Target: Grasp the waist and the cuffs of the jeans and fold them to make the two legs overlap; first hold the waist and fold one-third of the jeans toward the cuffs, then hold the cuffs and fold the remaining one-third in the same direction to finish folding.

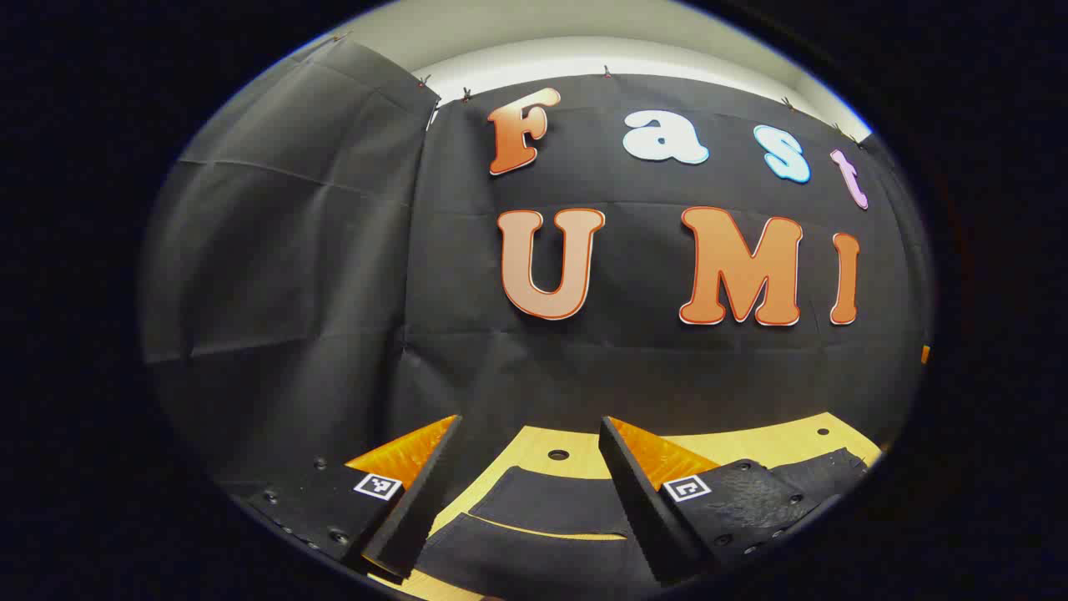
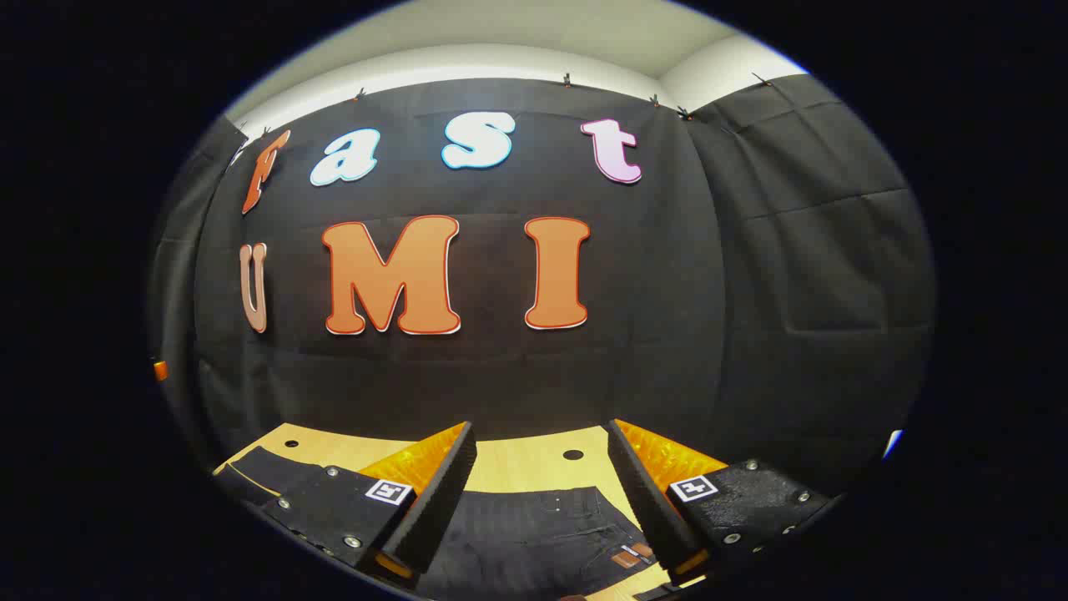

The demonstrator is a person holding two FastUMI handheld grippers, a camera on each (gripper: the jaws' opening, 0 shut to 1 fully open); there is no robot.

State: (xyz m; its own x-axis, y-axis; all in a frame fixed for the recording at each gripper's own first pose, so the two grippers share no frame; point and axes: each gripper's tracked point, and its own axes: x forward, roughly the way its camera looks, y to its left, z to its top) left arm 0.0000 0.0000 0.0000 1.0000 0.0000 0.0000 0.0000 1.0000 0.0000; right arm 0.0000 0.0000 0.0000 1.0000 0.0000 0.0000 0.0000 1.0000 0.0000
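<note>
Both grippers hover above the jeans [image 2: 542, 534] on the tabletop [image 1: 751, 446] — left gripper [image 1: 530, 492] and right gripper [image 2: 542, 501] fingers spread, holding nothing — likely lining up for the first grasp.

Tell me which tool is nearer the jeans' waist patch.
Right. The right tool hangs just above the waist patch; the left tool is over the jeans' other end.

Jeans [image 2: 534, 534]: dark matt denim cloth, contrast stitching at seams. Table [image 1: 751, 446]: pale wood, smooth, satin finish. Booth wall [image 1: 334, 292]: black matt cloth, creased in fold lines.
</note>
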